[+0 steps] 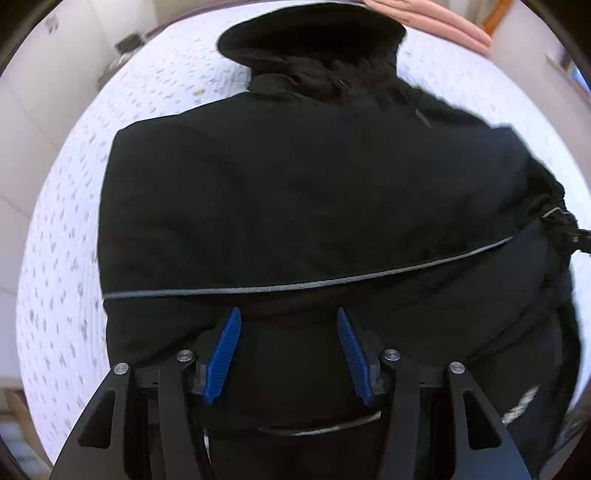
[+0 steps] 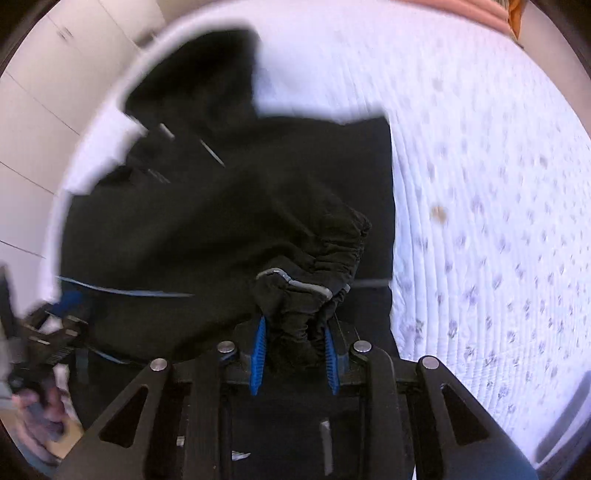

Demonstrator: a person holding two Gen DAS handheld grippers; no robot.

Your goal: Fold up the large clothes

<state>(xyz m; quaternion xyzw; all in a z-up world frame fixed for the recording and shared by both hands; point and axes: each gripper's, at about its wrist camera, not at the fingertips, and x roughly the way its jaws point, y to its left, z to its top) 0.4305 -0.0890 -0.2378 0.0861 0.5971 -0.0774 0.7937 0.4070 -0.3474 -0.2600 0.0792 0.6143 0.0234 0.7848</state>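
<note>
A large black jacket (image 1: 295, 192) with a grey reflective stripe lies spread on a white quilted bed (image 1: 62, 229), hood at the far end. My left gripper (image 1: 287, 317) is open, its blue fingers (image 1: 225, 350) wide apart just above the jacket's lower part, holding nothing. My right gripper (image 2: 295, 328) is shut on the bunched elastic sleeve cuff (image 2: 314, 266) of the jacket (image 2: 207, 206) and holds it lifted over the body of the garment. The left gripper also shows blurred at the far left in the right wrist view (image 2: 44, 332).
The bed's white cover with small grey flowers (image 2: 498, 221) extends to the right of the jacket. A pink blanket (image 1: 436, 18) lies at the head of the bed. White cupboard doors (image 2: 33, 122) stand beyond the bed's left side.
</note>
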